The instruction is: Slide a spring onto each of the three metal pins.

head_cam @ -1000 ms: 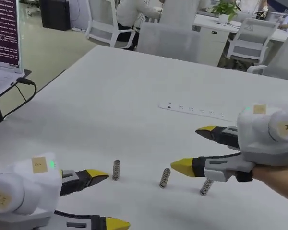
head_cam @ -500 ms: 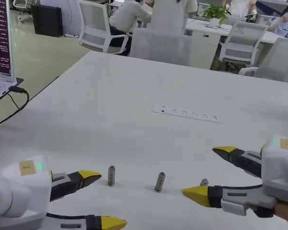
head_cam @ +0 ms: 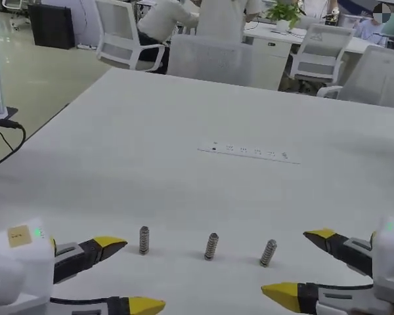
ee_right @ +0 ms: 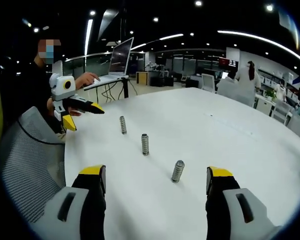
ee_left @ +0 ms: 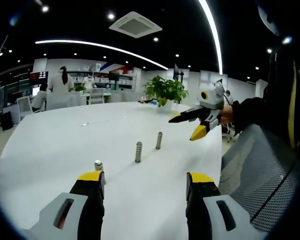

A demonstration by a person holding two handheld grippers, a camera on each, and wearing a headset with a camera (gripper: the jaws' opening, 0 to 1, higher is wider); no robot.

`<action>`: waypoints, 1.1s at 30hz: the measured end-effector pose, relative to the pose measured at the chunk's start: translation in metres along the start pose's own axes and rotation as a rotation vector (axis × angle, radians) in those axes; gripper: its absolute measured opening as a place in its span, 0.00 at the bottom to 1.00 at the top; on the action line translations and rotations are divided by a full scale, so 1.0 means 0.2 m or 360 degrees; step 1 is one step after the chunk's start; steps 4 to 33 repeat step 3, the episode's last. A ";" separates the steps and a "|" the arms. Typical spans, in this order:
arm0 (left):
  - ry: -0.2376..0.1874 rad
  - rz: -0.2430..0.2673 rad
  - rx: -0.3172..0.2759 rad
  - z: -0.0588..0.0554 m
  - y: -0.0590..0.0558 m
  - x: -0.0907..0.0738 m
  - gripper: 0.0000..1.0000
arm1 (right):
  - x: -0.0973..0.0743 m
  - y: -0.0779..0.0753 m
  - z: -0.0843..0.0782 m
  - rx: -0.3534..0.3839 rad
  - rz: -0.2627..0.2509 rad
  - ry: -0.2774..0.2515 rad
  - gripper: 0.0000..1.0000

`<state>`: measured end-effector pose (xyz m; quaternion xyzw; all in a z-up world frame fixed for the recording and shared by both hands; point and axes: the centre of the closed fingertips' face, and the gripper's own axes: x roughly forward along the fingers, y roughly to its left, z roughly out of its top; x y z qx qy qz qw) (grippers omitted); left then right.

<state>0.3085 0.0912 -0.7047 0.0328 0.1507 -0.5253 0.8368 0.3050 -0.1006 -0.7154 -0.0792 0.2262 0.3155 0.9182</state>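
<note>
White surface (head_cam: 151, 144), with three coil springs standing in a row near its front edge. Landmark: middle spring (head_cam: 211, 246), upright or nearly so. Left spring (head_cam: 143, 240) to its left, right spring (head_cam: 268, 252) to its right, spacing about even, none touching another. All three stand free, nothing gripping them. Cannot tell whether a pin sits inside each coil.

Left gripper (head_cam: 139, 274): low and to the left of the middle spring, nearer the person than the row. Fingers (head_cam: 108, 244) yellow-tipped, spread wide apart, nothing between them. Upper tip close beside the left spring, not touching. In the left gripper view the row runs away ahead of the fingers, left spring nearest.

Right gripper (head_cam: 287, 261): low and to the right of the middle spring, past the right spring. Its fingers likewise parted and empty. Upper tip near the right spring, with a clear gap between. In the right gripper view the right spring is nearest, ahead of the two tips and between them.

Both grippers point inward toward the middle spring from opposite sides.

Power strip (head_cam: 247, 151) set flush in the surface, well beyond the middle spring. Office chairs (head_cam: 128, 33) and seated people farther back.
</note>
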 end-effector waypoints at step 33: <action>0.0001 -0.0005 -0.0004 0.00 -0.01 0.00 0.62 | 0.00 0.00 -0.03 0.0020 -0.0003 0.0022 0.81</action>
